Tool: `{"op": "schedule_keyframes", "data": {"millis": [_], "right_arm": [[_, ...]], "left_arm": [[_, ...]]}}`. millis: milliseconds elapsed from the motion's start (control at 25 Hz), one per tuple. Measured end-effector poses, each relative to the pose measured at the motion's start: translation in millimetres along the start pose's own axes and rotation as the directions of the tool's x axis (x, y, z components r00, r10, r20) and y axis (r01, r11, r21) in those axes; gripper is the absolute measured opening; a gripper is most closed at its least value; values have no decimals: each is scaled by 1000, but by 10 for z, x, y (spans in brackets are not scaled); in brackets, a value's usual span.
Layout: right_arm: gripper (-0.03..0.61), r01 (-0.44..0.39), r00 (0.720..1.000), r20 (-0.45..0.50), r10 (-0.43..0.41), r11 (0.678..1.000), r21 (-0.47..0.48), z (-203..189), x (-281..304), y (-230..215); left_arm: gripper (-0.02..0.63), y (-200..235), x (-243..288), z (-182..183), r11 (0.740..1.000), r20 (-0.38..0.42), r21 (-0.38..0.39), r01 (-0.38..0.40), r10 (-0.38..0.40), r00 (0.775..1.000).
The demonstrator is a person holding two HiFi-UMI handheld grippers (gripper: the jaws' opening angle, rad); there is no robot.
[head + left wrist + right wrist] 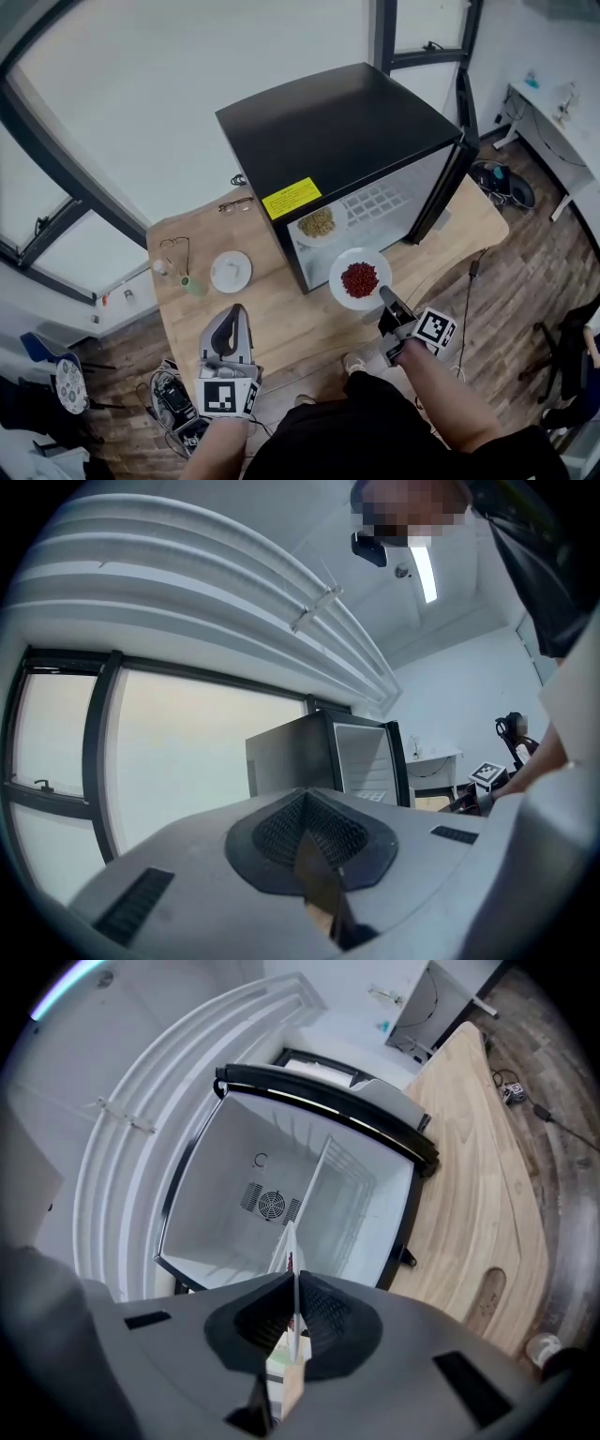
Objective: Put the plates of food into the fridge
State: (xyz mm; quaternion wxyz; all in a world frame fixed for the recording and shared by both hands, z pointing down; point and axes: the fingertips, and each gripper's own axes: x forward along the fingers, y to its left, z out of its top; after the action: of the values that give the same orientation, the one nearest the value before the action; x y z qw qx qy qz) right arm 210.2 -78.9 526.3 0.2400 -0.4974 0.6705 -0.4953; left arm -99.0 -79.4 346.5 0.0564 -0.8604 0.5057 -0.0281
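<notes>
The right claw [383,294] is clenched on the near rim of a white plate [359,279] that carries red food. In the right gripper view the right claw [294,1309] has both pads pressed on the thin rim of the plate [288,1252], which is seen edge-on and reaches forward from the jaws. The plate is ahead of this claw, just before the open front of the fridge [328,122] and not yet inside it. The white inside of the fridge [234,1185] lies straight ahead of the claw, with a round fan [272,1206] on the back wall. The door [452,169] stands open to the right of the claw.

Further ahead of the right claw, inside the fridge, there is a second plate [317,223] with yellowish food.

The left claw [235,315] is to the left of the right one, over the near edge of the wooden table [281,319]. In the left gripper view the left claw [309,841] has its jaws closed together and nothing is between them. The fridge [300,757] is ahead of it and a little to the right. A small plate [231,271] lies on the table just ahead of the left claw, apart from it.
</notes>
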Motion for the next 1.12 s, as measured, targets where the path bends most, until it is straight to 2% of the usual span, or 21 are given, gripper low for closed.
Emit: {"op": "schedule_keyframes", "data": {"millis": [360,600,1120], "right_arm": [[34,-64,995,78,64,998,-8,579,164,134],[34,-44,993,106,43,999,12,966,278,88],[34,-27,990,137,26,1000,11,1642,750,43]], "left_arm": [[5,16,322,49,1000,14,10,-16,16,1000],[5,-61,577,157,999,31,21,-25,24,999],[5,-55,932,156,994,4,39,-99,98,995]]}}
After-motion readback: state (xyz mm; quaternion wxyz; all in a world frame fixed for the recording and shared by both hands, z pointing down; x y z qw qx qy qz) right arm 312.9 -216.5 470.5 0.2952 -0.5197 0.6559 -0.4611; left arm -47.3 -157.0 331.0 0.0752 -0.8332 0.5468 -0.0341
